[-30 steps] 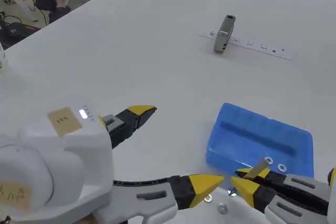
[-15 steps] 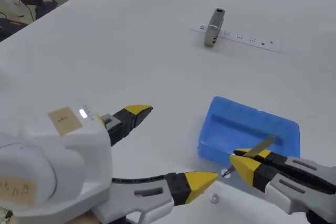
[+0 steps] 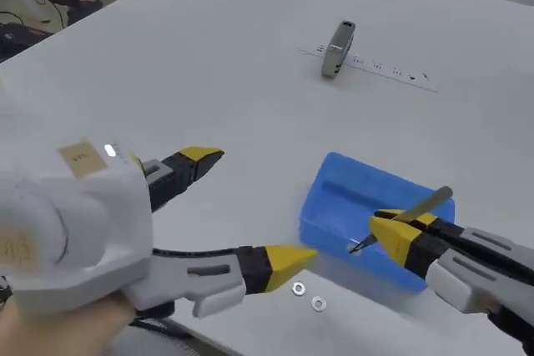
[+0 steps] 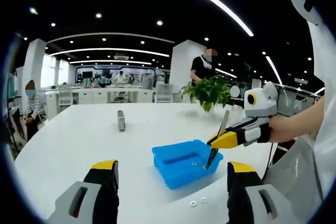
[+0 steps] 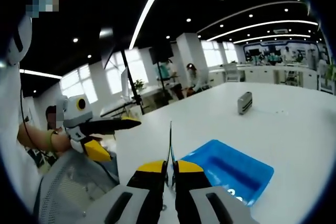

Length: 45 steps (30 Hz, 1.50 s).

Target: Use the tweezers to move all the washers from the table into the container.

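The blue container (image 3: 384, 174) sits on the white table, just ahead of both grippers. My right gripper (image 3: 385, 229) is shut on the metal tweezers (image 3: 425, 204), whose tips hang over the container's near wall. Whether a washer sits in the tips is too small to tell. Two washers (image 3: 299, 289) lie on the table in front of the container. In the left gripper view, two more washers (image 4: 195, 163) lie inside the container (image 4: 178, 177), beside the tweezers (image 4: 211, 157). My left gripper (image 3: 246, 206) stands open and holds nothing, to the left of the container.
A white power strip (image 3: 392, 70) with a grey adapter (image 3: 334, 47) plugged in lies farther back on the table. People stand and sit beyond the table's far edges (image 4: 202, 69).
My right gripper has carried the tweezers from the loose washers on the table up to the container's near wall. Three washers lay on the table before, two now. The view has shifted.
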{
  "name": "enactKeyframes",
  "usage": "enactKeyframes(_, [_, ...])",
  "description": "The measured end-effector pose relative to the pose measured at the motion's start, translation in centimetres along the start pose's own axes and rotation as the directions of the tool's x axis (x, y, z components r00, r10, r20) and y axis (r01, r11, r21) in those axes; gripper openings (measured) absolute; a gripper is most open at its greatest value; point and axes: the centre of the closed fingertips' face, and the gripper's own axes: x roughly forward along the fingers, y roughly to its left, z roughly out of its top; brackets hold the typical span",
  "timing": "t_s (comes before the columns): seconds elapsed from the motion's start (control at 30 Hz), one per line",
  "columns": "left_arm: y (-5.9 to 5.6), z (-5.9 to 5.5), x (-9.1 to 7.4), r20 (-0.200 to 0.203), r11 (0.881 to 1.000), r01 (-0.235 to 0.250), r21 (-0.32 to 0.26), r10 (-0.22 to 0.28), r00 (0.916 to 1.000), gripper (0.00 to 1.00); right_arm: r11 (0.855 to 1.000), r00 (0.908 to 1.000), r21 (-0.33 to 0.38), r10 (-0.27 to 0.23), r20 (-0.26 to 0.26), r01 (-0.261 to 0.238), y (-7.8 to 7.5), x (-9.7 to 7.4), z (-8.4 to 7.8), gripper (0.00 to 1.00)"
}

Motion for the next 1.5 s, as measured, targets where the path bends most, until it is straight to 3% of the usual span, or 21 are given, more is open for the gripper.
enactKeyframes(0.17, [0.1,0.6,-0.1,0.029,1.000,-0.013,-0.013,0.014,0.9995,0.89,1.000,0.9998,0.000,0.001,0.020,-0.001,-0.5,-0.6,0.6,0.03])
enactKeyframes(0.43, [0.4,0.3,-0.1,0.007,0.999,-0.047,0.007,0.047,0.9989,0.89,1.000,0.9989,0.016,-0.012,0.045,0.011,-2.2,-1.0,1.4,0.03])
enactKeyframes(1.0, [0.3,0.3,0.1,0.009,0.999,-0.027,-0.020,0.027,0.9996,0.89,0.997,0.9979,0.050,-0.065,0.004,0.065,-5.9,-0.1,0.3,0.03])
enactKeyframes(1.5, [0.2,-0.1,0.2,-0.006,1.000,-0.017,-0.018,0.017,0.9998,0.88,0.996,0.9963,0.055,-0.074,-0.044,0.076,-7.8,1.5,-0.8,0.03])
